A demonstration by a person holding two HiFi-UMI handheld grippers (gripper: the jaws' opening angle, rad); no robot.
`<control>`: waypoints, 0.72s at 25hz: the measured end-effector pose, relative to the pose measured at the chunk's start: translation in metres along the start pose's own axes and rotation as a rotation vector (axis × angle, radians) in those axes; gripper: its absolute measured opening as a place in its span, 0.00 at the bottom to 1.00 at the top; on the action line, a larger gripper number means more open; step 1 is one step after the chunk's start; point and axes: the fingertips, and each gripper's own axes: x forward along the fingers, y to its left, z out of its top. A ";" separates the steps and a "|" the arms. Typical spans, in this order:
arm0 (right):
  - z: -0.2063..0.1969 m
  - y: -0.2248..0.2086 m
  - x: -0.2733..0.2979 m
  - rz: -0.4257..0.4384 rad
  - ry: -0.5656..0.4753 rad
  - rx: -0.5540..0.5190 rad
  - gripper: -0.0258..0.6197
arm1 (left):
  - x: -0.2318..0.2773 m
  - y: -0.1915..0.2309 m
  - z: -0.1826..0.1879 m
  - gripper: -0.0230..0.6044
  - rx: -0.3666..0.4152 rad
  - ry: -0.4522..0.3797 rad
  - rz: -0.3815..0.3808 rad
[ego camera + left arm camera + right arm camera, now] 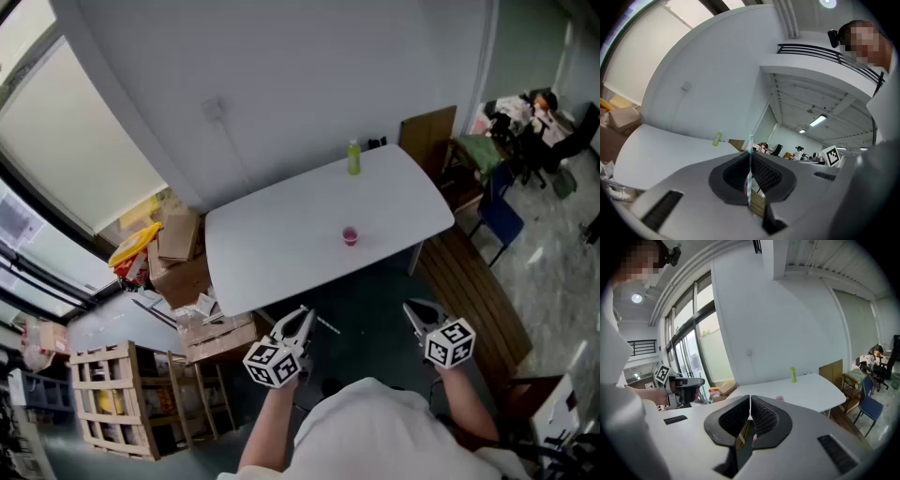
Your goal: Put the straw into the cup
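Observation:
A small pink cup [350, 235] stands on the white table [281, 244], near its front edge. Both grippers are held below that edge, apart from the cup. My left gripper [303, 317] is shut on a thin teal-and-white striped straw [749, 176], which stands upright between the jaws and pokes out past their tips. In the head view the straw [326, 325] shows as a short line beside the gripper. My right gripper [418, 308] is shut with nothing in it. From the right gripper view the cup [779, 399] sits just beyond the jaw tips, and the left gripper [685, 386] shows at the left.
A green bottle [353, 157] stands at the table's far edge. Cardboard boxes [180, 258] and a wooden crate [108, 401] crowd the floor on the left. A slatted wooden bench [472, 286] and a blue chair [502, 220] are on the right.

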 end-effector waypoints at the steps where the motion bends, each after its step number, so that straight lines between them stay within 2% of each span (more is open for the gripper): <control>1: 0.000 0.000 0.000 0.001 -0.001 -0.001 0.10 | 0.000 0.000 0.000 0.06 0.000 -0.001 0.000; 18: -0.003 0.001 -0.009 0.026 -0.009 0.017 0.10 | -0.007 -0.009 -0.004 0.06 0.003 -0.004 0.019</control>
